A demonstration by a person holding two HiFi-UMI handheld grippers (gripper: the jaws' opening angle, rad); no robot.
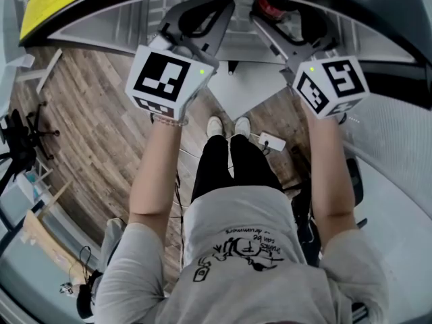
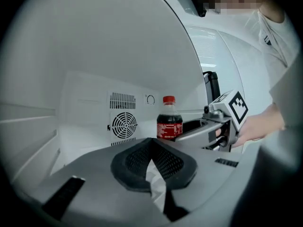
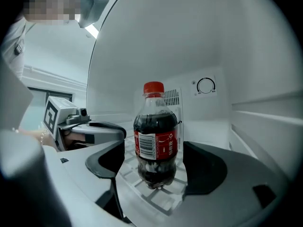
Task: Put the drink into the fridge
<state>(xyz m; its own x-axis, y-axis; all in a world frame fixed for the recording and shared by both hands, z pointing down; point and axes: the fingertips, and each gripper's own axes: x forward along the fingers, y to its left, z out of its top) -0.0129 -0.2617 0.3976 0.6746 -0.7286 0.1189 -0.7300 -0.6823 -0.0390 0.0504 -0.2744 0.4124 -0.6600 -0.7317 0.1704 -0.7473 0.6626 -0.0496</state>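
Observation:
A small cola bottle with a red cap and red label stands upright on the white fridge shelf. My right gripper is open. The bottle stands between its two dark pads, with a small gap on each side. In the left gripper view the same bottle stands ahead, with the right gripper reaching to it from the right. My left gripper is empty, its pad tips touching, and hovers left of the bottle. In the head view both grippers reach into the fridge, and a bit of red from the bottle shows.
The fridge's white back wall carries a round fan grille and a dial. A side ledge runs along the right wall. Below, the person stands on a wooden floor. An office chair is at the left.

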